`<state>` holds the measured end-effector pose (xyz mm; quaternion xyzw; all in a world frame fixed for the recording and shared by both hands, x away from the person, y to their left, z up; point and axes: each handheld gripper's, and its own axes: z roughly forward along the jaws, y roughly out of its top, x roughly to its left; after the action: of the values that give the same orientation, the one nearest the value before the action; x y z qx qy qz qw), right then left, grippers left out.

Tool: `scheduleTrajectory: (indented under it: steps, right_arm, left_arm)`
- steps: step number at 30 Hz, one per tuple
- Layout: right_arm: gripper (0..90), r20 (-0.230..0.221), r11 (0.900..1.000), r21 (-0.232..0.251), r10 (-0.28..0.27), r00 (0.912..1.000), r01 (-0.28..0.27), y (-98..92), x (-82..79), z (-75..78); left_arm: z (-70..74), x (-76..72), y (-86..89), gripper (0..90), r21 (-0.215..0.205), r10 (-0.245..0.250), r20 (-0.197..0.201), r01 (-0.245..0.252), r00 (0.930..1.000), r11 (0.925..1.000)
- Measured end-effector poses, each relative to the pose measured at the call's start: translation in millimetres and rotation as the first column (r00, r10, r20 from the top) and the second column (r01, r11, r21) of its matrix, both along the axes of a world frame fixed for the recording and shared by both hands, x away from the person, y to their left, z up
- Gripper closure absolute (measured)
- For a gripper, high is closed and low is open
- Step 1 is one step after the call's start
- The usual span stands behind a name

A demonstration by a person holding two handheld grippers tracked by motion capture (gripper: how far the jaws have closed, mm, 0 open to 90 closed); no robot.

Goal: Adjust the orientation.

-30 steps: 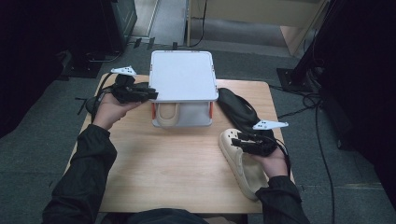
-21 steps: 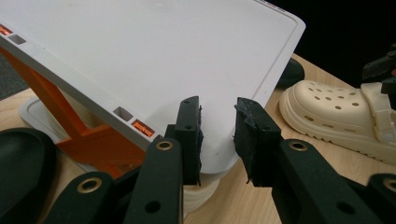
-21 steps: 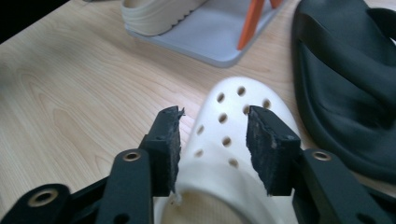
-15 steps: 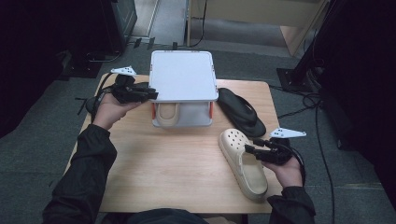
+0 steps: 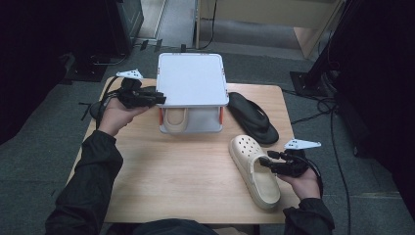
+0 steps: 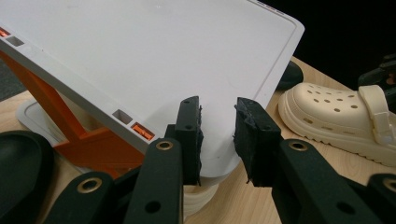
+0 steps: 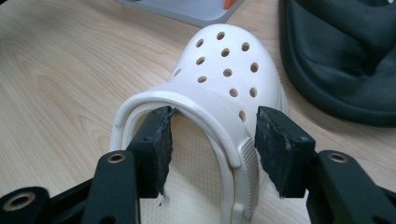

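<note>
clogs: two cream ones. One clog on table point(image 5: 256, 172), front right, toe toward the box, also seen at point(image 7: 219, 88) and point(image 6: 336, 116). Second clog in box point(image 5: 174, 119), visible under the raised lid.
sandals: one black flip-flop point(image 5: 254, 117) on the table right of the box, just beyond the loose clog's toe, close but I cannot tell if touching. Another dark sole point(image 6: 18, 163) lies left of the box in the left gripper view.
box: one white shoe box point(image 5: 191, 128) with orange hinges, at the table's far middle.
lid: one white lid point(image 5: 192, 80), lifted and tilted, also at point(image 6: 154, 60).
writing: none legible on anything.
left gripper: left gripper point(image 5: 157, 99) at the lid's left edge; in its own view point(image 6: 218, 135) the lid corner sits between the jaws with a gap on one side, so I cannot tell if it is clamped.
right gripper: right gripper point(image 5: 266, 161) beside the loose clog's right side; jaws have just been opening, now released, straddling the clog's side wall point(image 7: 212, 140) without pressing.
table: one wooden table point(image 5: 147, 161).
surroundings: dark floor, cables point(image 5: 337, 142) to the right, a beige cabinet point(image 5: 274, 14) behind.
in the way: the lid hides most of the box's inside.
</note>
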<state>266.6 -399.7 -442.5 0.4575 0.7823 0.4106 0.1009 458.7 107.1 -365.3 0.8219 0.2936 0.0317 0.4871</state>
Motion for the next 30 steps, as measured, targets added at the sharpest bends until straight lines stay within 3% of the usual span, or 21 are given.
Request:
scheduleTrajectory:
  steps: [5,12,17,25,30]
  right_arm:
    - [48.0,-0.034,0.997,-0.068,0.021,0.9992,-0.024,1.1,0.8,-7.1]
    - [49.6,-0.051,0.996,-0.09,-0.022,0.9985,0.017,6.7,9.7,-16.4]
    - [52.6,-0.068,0.996,-0.079,-0.057,0.9961,0.051,6.0,16.8,-22.9]
    - [60.0,-0.032,0.991,-0.115,-0.07,0.9971,0.066,9.7,17.4,-18.5]
    - [68.6,0.009,0.983,-0.147,-0.107,0.9942,0.107,14.4,18.3,-11.8]
  left_arm:
    - [-0.2,0.3,0.3,71.7,-0.001,-0.002,0.0,0.002,1.0,1.0]
    - [-0.6,0.5,0.5,71.7,-0.005,-0.001,0.0,0.001,1.0,1.0]
    - [-0.7,0.5,0.2,71.7,-0.005,-0.001,0.001,0.001,1.0,1.0]
    - [-1.1,0.5,0.3,71.7,-0.009,-0.001,0.0,0.001,1.0,1.0]
    - [-1.1,0.5,0.2,71.7,-0.009,-0.001,0.001,0.001,1.0,1.0]
